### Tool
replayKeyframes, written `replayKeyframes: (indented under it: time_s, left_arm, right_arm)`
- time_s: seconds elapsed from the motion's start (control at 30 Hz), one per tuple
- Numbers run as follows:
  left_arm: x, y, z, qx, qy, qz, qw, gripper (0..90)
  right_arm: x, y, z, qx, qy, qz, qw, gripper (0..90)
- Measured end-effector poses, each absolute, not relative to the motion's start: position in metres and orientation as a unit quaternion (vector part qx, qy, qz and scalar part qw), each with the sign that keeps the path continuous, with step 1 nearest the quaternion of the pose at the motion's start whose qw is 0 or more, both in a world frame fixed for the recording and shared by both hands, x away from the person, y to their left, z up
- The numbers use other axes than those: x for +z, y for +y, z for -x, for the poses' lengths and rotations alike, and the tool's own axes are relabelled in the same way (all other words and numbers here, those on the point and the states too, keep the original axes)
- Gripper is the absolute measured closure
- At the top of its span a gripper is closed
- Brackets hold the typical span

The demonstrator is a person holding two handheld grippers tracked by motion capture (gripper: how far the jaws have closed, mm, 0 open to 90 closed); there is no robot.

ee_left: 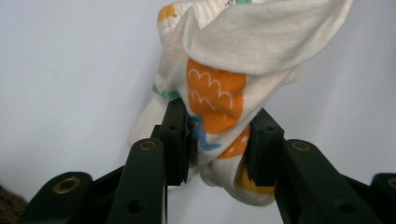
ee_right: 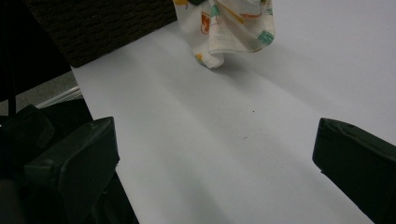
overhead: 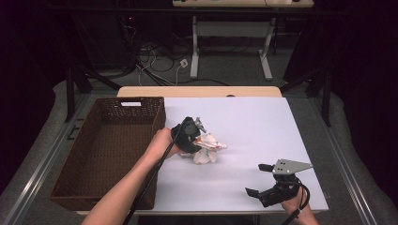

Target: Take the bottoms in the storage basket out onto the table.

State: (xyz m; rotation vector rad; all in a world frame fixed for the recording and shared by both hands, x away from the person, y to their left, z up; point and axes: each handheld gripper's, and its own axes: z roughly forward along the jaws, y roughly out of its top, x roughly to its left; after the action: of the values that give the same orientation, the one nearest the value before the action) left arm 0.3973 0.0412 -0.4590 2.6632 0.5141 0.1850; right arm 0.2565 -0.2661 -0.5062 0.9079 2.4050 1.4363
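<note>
Left gripper (ee_left: 217, 140) is clamped on the patterned cloth (ee_left: 224, 79) (orange clouds, no readable writing) just beside the wicker basket (overhead: 70, 164); right gripper (overhead: 265, 180) waits wide open, holding nothing, near the table's (overhead: 263, 126) front edge.

The high view looks forward and down from above the person's side onto the tabletop (overhead: 263, 140). The left gripper view sits very close behind the left hand-held gripper (ee_left: 217, 140), looking along its jaws at the patterned cloth (ee_left: 219, 93) just ahead. The right gripper view looks low across the tabletop from the right hand-held gripper (ee_right: 215, 154); it shares that cloth (ee_right: 229, 28), farther off, and the wicker basket (ee_right: 98, 23).
</note>
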Motion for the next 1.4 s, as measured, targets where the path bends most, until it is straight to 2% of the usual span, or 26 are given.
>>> replayKeyframes:
  time_s: [1.4]
  left_arm:
    - [-0.477, 0.030, -0.401, 0.058, 0.190, -0.966, 0.165, 62.7]
  right_arm:
    - [-0.507, -0.265, -0.257, 0.481, 0.816, -0.305, 0.096, 0.1]
